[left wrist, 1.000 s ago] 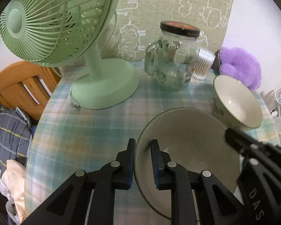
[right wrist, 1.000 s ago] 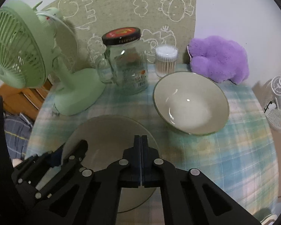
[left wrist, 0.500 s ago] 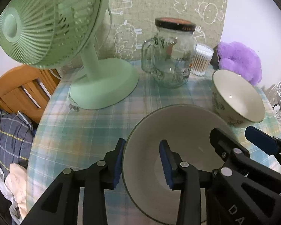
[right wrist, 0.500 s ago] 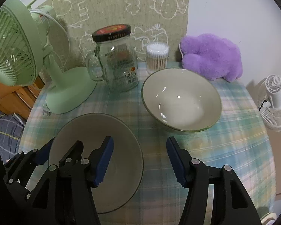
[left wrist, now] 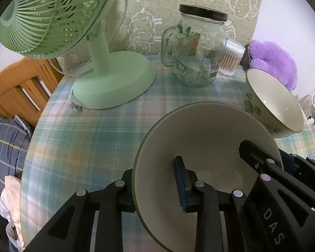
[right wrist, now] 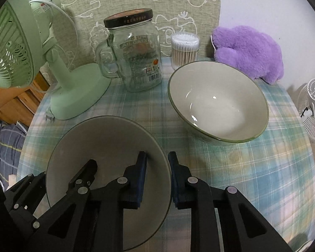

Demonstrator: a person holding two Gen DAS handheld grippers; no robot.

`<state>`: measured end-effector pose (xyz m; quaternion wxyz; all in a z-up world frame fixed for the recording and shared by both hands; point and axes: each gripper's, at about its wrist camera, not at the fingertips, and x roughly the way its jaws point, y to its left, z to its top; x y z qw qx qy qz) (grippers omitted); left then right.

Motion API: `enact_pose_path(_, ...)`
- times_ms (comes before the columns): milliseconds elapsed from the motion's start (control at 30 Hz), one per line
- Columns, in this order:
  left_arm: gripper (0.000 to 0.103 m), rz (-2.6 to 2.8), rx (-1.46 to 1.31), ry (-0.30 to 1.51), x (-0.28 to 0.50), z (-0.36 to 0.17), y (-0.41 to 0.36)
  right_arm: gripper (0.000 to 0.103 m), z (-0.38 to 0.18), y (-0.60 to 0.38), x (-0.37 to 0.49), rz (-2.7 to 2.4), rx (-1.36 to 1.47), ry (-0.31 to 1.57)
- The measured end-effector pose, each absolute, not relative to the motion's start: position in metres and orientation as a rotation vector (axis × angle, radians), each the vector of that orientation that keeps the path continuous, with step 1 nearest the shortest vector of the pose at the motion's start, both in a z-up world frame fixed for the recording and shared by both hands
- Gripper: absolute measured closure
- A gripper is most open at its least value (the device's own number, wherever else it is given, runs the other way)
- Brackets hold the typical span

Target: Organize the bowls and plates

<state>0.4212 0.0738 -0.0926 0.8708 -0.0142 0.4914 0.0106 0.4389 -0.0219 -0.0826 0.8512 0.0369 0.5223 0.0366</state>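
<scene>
A wide cream bowl with a green rim (left wrist: 208, 138) (right wrist: 107, 145) sits on the plaid tablecloth close in front. My left gripper (left wrist: 155, 184) is open and straddles its left rim, one finger inside and one outside. My right gripper (right wrist: 156, 176) straddles its right rim with the jaws a little apart on either side of the wall. A second cream bowl with a green leaf pattern (left wrist: 271, 103) (right wrist: 218, 100) stands apart at the back right.
A green desk fan (left wrist: 107, 82) (right wrist: 73, 92) stands at the back left. A glass jar with a black lid (left wrist: 197, 48) (right wrist: 134, 52), a tub of cotton swabs (right wrist: 184, 50) and a purple plush (right wrist: 250, 50) line the back. The table edge curves at left.
The left gripper opened wider and slid forward over the near bowl's left rim. The right gripper went from shut to wide open, then narrowed around the bowl's right rim.
</scene>
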Motion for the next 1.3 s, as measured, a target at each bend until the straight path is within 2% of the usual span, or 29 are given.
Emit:
enact_pose_path(600, 0.077, 0.037, -0.027, 0.982, 0.392, -0.036, 0.066, 0.080, -0.029, -0.032, 0.413, 0.087, 0.087, 1.065)
enact_pose_path(1300, 0.076, 0.093, -0.047, 0.907, 0.297, 0.050, 0.035, 0.080, 0.062, -0.065, 0.329, 0.154, 0.059, 0.995)
